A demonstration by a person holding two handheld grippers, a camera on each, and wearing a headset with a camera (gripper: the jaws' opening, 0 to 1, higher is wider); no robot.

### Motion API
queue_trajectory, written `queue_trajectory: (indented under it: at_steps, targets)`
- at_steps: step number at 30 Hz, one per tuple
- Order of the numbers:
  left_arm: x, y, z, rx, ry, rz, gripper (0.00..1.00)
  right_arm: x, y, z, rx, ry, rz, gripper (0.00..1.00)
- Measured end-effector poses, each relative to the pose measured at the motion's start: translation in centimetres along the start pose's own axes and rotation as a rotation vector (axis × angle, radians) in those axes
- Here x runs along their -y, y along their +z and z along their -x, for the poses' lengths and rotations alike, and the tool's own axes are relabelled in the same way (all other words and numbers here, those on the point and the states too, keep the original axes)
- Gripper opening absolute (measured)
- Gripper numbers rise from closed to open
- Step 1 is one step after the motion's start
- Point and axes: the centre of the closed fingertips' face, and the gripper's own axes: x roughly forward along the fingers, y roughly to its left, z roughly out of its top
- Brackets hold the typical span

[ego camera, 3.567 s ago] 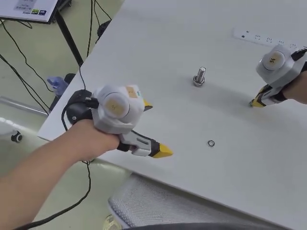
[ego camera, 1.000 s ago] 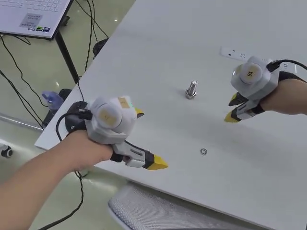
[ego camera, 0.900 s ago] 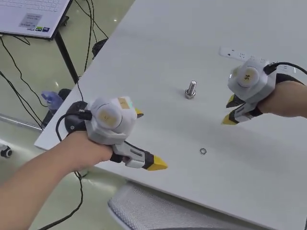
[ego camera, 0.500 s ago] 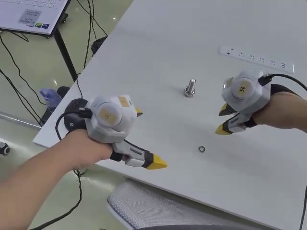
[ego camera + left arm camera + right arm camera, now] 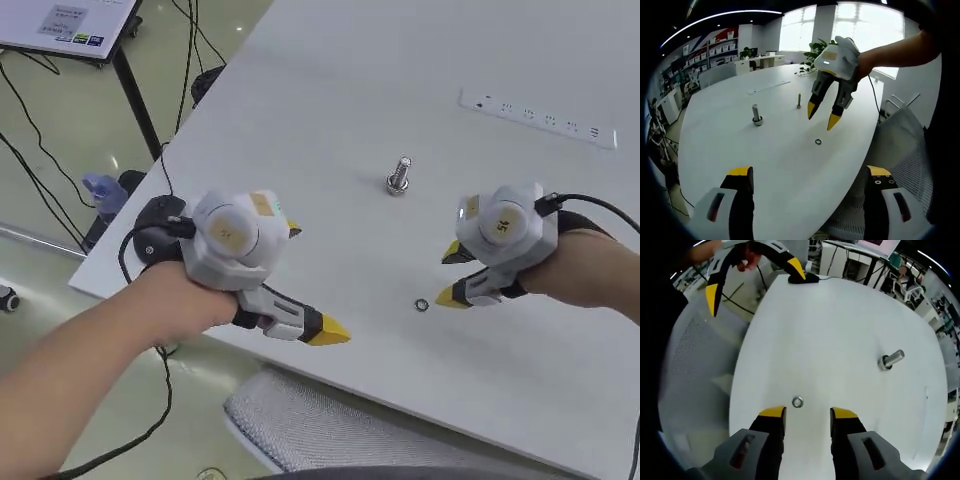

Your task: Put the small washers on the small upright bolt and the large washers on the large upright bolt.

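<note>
My left gripper (image 5: pixel 315 281) hangs over the near edge of the desk (image 5: pixel 300 100), jaws wide apart and empty. A little farther and to the right, the small washer (image 5: pixel 798 401) lies flat on the desk, just ahead of my right gripper (image 5: pixel 808 413). Its jaws stand apart, lined up either side of the ring. The washer looks light, stiff and thin, and probably skids on this smooth top, so I'd pinch across its outer rim with the tips low. Farther off a bolt (image 5: pixel 399 175) stands upright, well apart from the washer, with a power strip (image 5: pixel 540 118) beyond it.
</note>
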Motion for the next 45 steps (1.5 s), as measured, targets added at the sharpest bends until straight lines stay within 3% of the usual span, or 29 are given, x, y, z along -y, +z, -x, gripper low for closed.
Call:
queue_trajectory:
  at_steps: [5,9,20,36,40,45]
  targets:
    - [0.1,0.4,0.1,0.012,0.0,-0.003,0.91,-0.7,-0.5,-1.6,-0.005,0.019,0.007,0.36]
    - [0.1,0.5,0.0,0.011,-0.003,-0.002,0.9,-0.8,-0.5,-2.5,0.012,0.007,0.016,0.34]
    - [0.1,0.4,-0.3,0.006,-0.013,-0.003,0.88,-1.1,-1.5,-5.0,-0.011,0.023,0.02,0.27]
    - [0.0,0.1,0.0,0.007,-0.011,0.002,0.85,-1.1,-1.3,-5.0,-0.034,0.024,-0.011,0.21]
    - [0.1,0.0,0.1,0.01,-0.007,0.008,0.85,-1.1,-1.3,-5.1,-0.049,0.017,-0.002,0.15]
    - [0.1,0.2,0.3,0.004,-0.008,0.001,0.83,-1.0,-1.3,-5.2,-0.074,0.024,0.015,0.14]
